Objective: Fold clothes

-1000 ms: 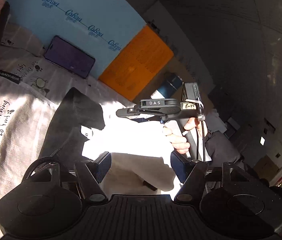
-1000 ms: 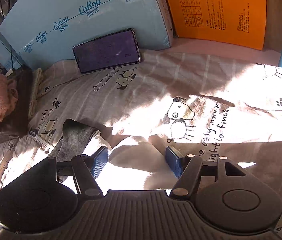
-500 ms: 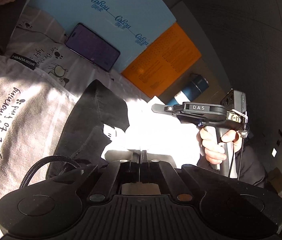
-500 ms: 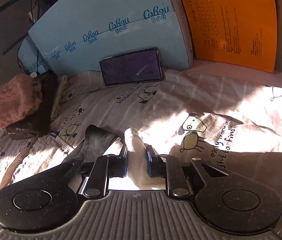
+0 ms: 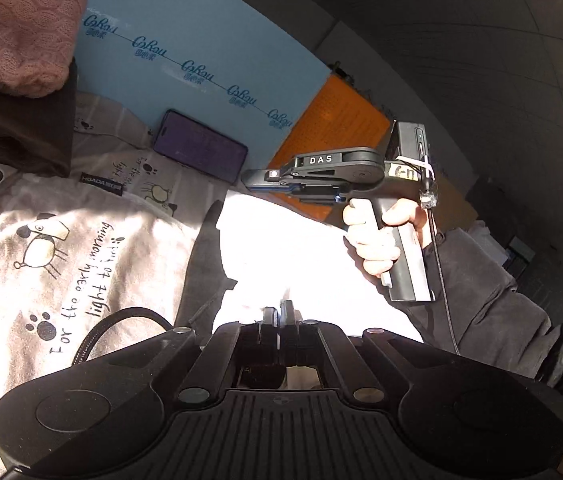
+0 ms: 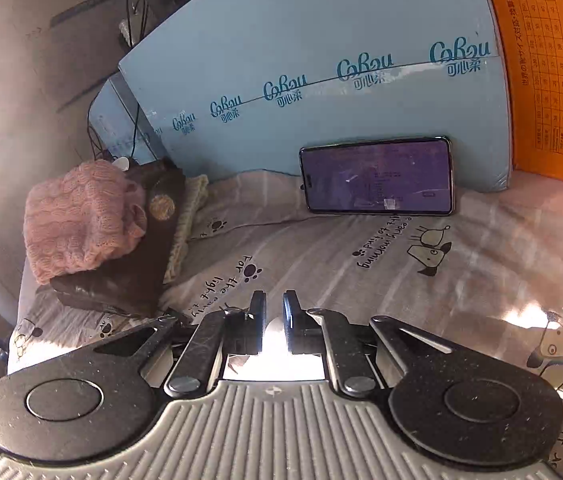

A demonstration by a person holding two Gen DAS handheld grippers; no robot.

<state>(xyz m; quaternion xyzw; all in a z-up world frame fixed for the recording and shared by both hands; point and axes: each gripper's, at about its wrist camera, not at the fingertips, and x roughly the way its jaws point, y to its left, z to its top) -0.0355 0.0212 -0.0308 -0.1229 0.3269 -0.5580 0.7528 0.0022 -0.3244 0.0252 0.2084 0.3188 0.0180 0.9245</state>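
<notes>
A white garment (image 5: 301,256), washed out by sunlight, is stretched between my two grippers above the printed bedsheet (image 5: 41,280). My left gripper (image 5: 279,312) is shut on one edge of it. In the left wrist view my right gripper (image 5: 257,178) is held by a hand and grips the far edge. In the right wrist view my right gripper (image 6: 274,312) is shut on a fold of the white garment (image 6: 275,346). A dark grey part of the garment (image 5: 205,264) hangs in shadow beside the white cloth.
A stack of folded clothes, pink knit (image 6: 77,220) on dark brown (image 6: 129,272), lies at the bed's left. A phone (image 6: 377,176) leans on a blue box (image 6: 321,80). An orange board (image 6: 553,72) stands to the right.
Both grippers went from open to shut on the white garment, then lifted it off the bed. The right gripper has risen and the cloth is now stretched between them.
</notes>
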